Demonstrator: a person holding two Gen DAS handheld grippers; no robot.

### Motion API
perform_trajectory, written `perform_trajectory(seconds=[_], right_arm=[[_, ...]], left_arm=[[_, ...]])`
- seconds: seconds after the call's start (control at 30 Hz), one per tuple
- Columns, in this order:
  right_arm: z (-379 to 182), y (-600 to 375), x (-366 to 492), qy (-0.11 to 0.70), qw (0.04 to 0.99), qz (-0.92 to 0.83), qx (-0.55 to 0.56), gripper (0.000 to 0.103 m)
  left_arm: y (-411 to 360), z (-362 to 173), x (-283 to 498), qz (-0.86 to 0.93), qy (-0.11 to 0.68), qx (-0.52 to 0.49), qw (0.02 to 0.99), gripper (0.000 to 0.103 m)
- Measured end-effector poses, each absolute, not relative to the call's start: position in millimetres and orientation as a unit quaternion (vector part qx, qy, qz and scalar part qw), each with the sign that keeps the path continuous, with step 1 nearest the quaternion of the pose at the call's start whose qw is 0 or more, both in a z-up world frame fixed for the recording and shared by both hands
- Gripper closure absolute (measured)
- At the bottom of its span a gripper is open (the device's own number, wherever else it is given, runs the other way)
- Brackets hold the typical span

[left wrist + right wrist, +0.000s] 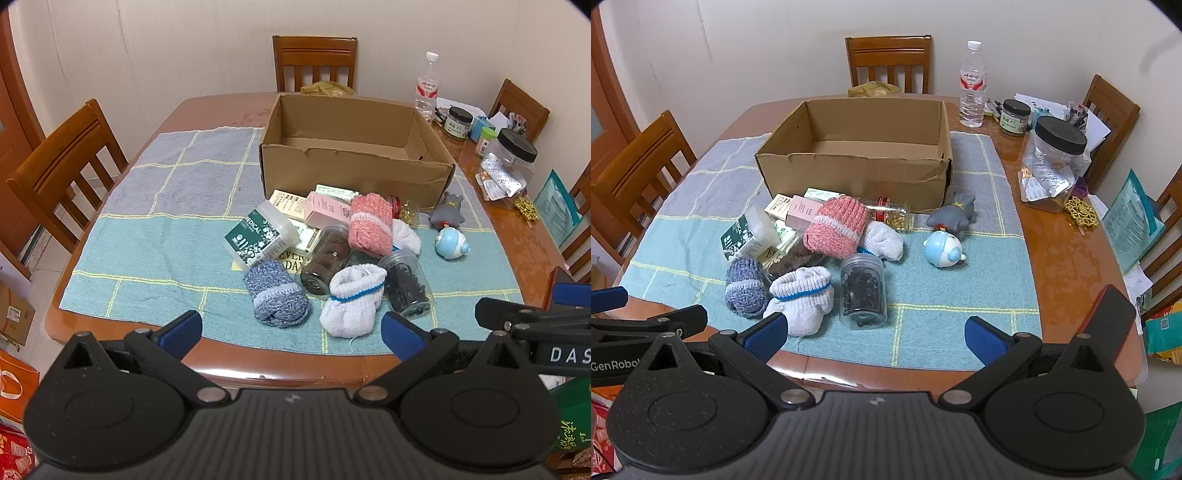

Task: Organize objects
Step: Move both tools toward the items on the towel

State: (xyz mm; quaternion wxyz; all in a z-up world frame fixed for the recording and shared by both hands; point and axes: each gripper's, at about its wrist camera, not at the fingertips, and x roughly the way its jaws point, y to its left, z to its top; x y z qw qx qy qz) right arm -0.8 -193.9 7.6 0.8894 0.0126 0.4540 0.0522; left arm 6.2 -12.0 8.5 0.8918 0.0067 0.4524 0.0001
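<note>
Both grippers released – left gripper (291,332) | right gripper (875,334) | tub (260,236) reads "MEDICAL"

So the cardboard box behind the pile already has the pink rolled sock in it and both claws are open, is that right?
Not quite: the cardboard box is empty, as the right wrist view shows. The pink rolled sock lies in the pile in front of it. Both claws are open.

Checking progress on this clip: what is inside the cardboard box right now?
Nothing shows inside the cardboard box: both views show bare cardboard floor and inner walls. The strip of floor just behind its near wall is hidden. The socks, jars and toys all lie on the towel in front.
</note>
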Motion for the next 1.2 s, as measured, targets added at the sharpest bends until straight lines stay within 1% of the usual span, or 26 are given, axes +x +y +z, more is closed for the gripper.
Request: perform_trajectory(seconds=[0.4, 1.2], right_arm=[[10, -200, 3, 0.45, 0.891, 0.064, 0.008, 0.0], [-5, -186, 26, 0.467, 0.882, 0.056, 0.002, 0.0]], left_arm=[[-15, 6, 12, -0.011, 0.454, 0.004, 0.891, 0.001], [0, -14, 37, -0.031, 0.455, 0.009, 0.89, 0.001]])
